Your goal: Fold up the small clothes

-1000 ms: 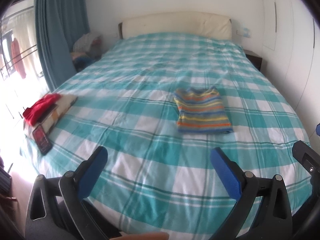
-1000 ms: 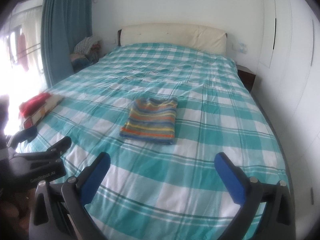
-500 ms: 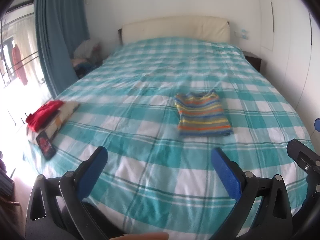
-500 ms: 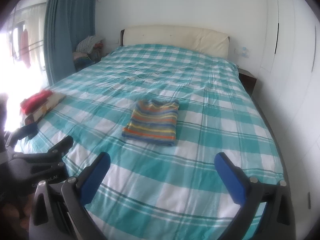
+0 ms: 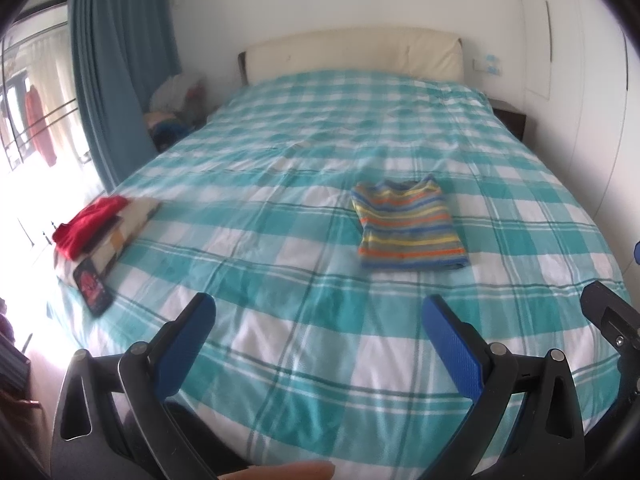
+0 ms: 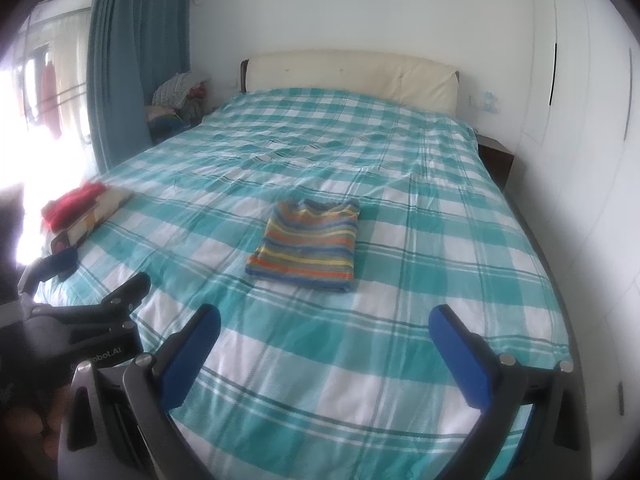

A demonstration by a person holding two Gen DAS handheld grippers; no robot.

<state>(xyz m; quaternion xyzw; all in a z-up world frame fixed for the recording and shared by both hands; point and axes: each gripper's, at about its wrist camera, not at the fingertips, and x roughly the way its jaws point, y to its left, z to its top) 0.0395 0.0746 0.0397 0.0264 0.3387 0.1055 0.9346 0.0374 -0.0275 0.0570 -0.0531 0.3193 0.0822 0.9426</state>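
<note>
Striped shirt (image 5: 410, 228) (image 6: 308, 250): folded into a neat rectangle, bands of orange, yellow, blue and grey, lying flat mid-bed, nearer the foot edge. Bed (image 5: 280, 360) (image 6: 420, 280): teal-and-white check cover, cream headboard (image 5: 352, 54). Left edge carries a red garment (image 5: 90, 226) and a phone (image 5: 93, 286). Blue curtain (image 5: 120, 72) by the window. Left gripper (image 5: 318, 328) and right gripper (image 6: 324, 338): jaws apart, empty, above the foot edge. Lettering on the left gripper reads partly "obot.AI".

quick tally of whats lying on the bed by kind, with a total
folded striped garment: 1
red garment: 1
cream patterned folded cloth under the red garment: 1
phone: 1
total: 4
</note>
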